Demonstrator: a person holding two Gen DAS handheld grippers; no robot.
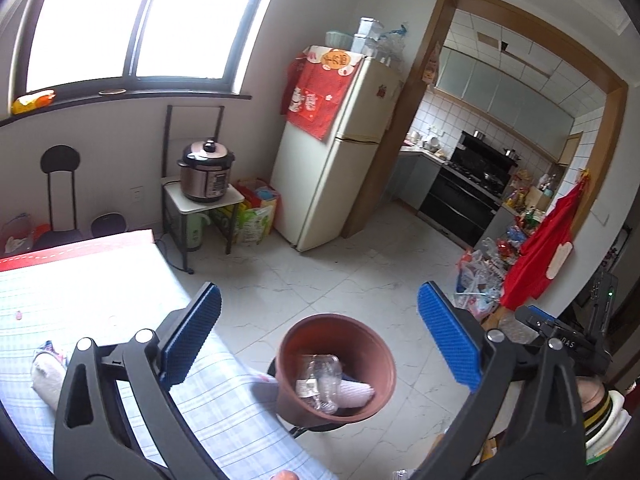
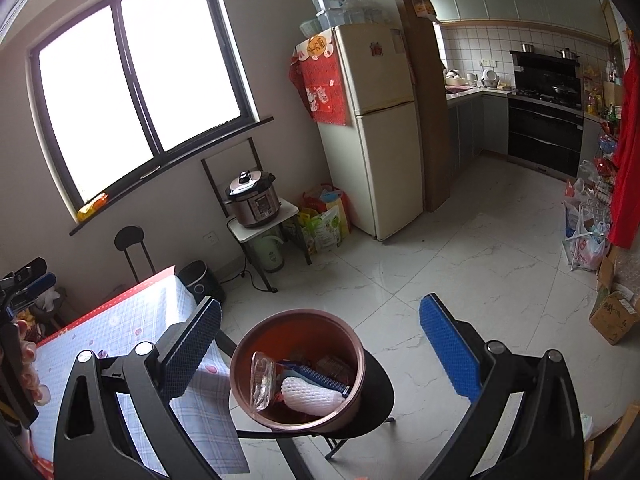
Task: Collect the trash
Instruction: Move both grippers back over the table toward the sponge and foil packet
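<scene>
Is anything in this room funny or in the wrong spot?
Yes. The brown bin holding the trash sits on a black chair seat beside the table, not on the floor. A white foam piece lies on the table. Nothing looks spilled or broken.

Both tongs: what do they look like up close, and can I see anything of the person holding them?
The left tongs and right tongs match: black plastic arms with cut-out slots and silver pivot bolts, ending in flat rectangular pads of ribbed blue rubber. In the left wrist view, the right unit's black body carries white lettering, and a cuff striped cream, yellow and dark shows at the wrist.
</scene>
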